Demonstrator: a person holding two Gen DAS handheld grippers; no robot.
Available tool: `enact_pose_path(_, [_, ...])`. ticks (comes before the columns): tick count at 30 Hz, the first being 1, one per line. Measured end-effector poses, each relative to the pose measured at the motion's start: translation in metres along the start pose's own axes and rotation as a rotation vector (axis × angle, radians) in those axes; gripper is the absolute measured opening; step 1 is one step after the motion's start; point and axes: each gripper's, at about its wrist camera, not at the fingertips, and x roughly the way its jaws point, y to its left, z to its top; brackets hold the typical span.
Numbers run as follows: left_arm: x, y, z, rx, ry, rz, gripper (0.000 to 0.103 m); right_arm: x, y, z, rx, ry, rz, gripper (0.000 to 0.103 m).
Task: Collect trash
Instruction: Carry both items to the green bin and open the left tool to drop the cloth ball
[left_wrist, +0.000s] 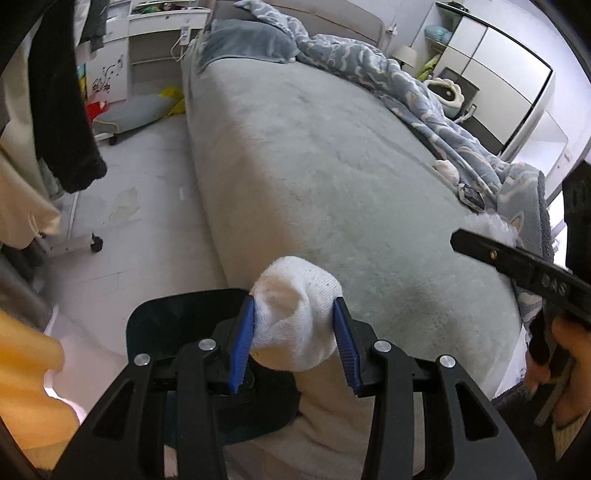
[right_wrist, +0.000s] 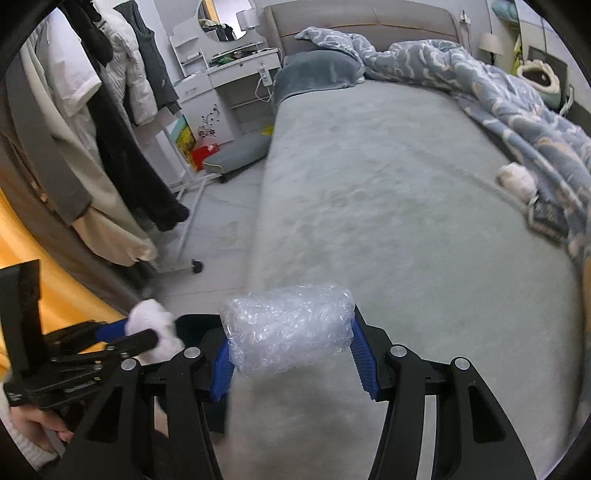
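White crumpled wad (left_wrist: 295, 314) pinched between the blue pads (left_wrist: 243, 343) of the left tool (left_wrist: 295, 332), jaws closed partway onto it, wad bulging up past the fingertips. Directly beneath that tool, a dark bin (left_wrist: 177, 325), its rim showing on the tool's left. Same wad (right_wrist: 153, 328) seen from the right wrist view, low to the left, clamped in the left tool (right_wrist: 122, 336) just above the dark bin (right_wrist: 195, 325).

Bundle of clear bubble wrap (right_wrist: 288, 328) gripped crosswise in the right tool (right_wrist: 291, 354), blue pads (right_wrist: 221, 369) pressed to either end, jaws held wide by its bulk. Right tool hanging over the foot of the grey bed (right_wrist: 388, 203); its black arm (left_wrist: 517, 266) poking in from the right of the left view.

Ahead of both tools and off to the right, a small white lump (right_wrist: 515, 181) lying on the bed against the edge of the blue patterned duvet (right_wrist: 498, 99), a dark wrapper (right_wrist: 546, 218) just beside it. Far ahead, a blue-grey pillow (right_wrist: 317, 72) at the headboard. Left of the tools, hanging clothes (right_wrist: 110, 122) on a wheeled rack, a white dressing table (right_wrist: 229, 74) beyond.
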Motion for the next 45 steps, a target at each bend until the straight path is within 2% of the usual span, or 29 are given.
enact_pose_path(6, [0.000, 0.028, -0.006, -0.081, 0.027, 0.017, 0.045, 0.011, 0.041, -0.006, -0.073, 0.021, 0.029, 0.055])
enact_pose_path(12, [0.004, 0.048, -0.012, -0.111, 0.067, 0.048, 0.045, 0.022, 0.076, -0.005, -0.152, 0.041, 0.050, 0.055])
enact_pose_path(25, [0.037, 0.088, -0.039, -0.164, 0.247, 0.078, 0.045, 0.049, 0.116, -0.003, -0.213, 0.086, 0.095, 0.055])
enact_pose_path(33, [0.056, 0.109, -0.055, -0.226, 0.317, 0.076, 0.047, 0.067, 0.126, -0.005, -0.241, 0.121, 0.098, 0.055])
enact_pose_path(35, [0.060, 0.114, -0.059, -0.233, 0.337, 0.083, 0.050, 0.075, 0.128, -0.005, -0.239, 0.138, 0.097, 0.055])
enact_pose_path(37, [0.061, 0.119, -0.061, -0.233, 0.344, 0.098, 0.059, 0.082, 0.130, -0.006, -0.240, 0.151, 0.099, 0.055])
enact_pose_path(39, [0.058, 0.125, -0.062, -0.242, 0.334, 0.093, 0.064, 0.087, 0.132, -0.007, -0.242, 0.161, 0.100, 0.055])
enact_pose_path(42, [0.050, 0.137, -0.063, -0.263, 0.308, 0.099, 0.077, 0.096, 0.134, -0.008, -0.243, 0.181, 0.098, 0.055])
enact_pose_path(45, [0.040, 0.145, -0.064, -0.281, 0.280, 0.099, 0.079, 0.109, 0.139, -0.012, -0.252, 0.214, 0.090, 0.055])
